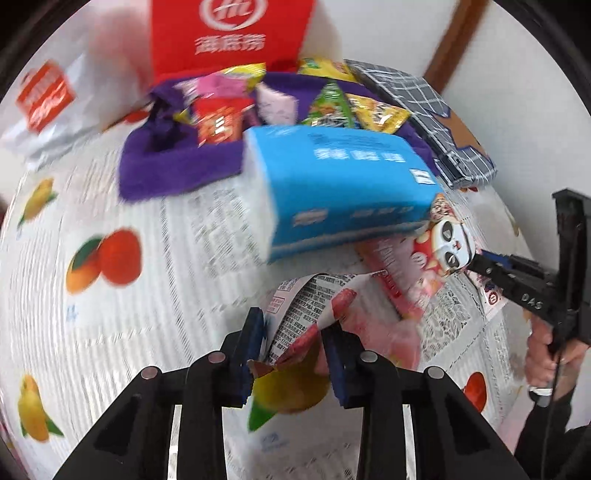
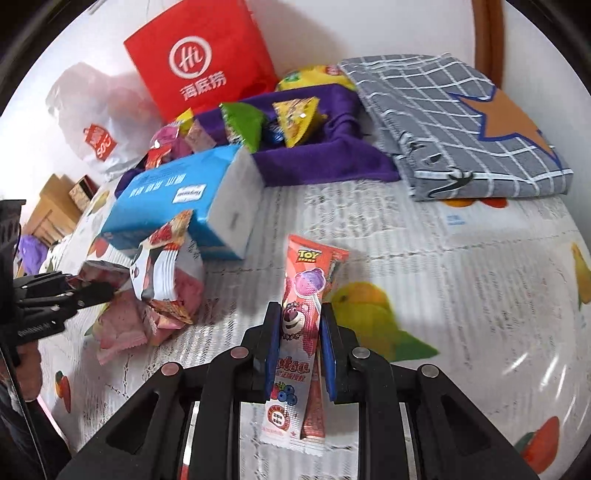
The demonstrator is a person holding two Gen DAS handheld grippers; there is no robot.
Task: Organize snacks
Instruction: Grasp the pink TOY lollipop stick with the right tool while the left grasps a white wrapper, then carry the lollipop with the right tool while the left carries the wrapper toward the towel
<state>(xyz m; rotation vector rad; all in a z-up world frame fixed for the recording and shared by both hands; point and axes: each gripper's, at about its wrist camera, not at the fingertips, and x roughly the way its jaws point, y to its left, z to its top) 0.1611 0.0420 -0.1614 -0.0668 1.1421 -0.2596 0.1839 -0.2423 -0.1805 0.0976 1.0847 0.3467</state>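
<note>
My left tool (image 1: 291,343), angled steeply down over the fruit-print surface (image 1: 110,332), is clamped on a crumpled pink snack packet (image 1: 303,314); my right tool (image 2: 299,347), likewise pitched down, pinches a Toy Story stick packet (image 2: 301,306) near the surface's middle.

Fruit-print tablecloth (image 2: 461,266) under tissue pack (image 2: 192,195)

Bright, even indoor light leaves only soft shadows, both fisheye views bow strongly and darken to black at the corners, and motion blur smears the left view's red bag (image 1: 229,35) and fruit-print surface (image 1: 110,258).
</note>
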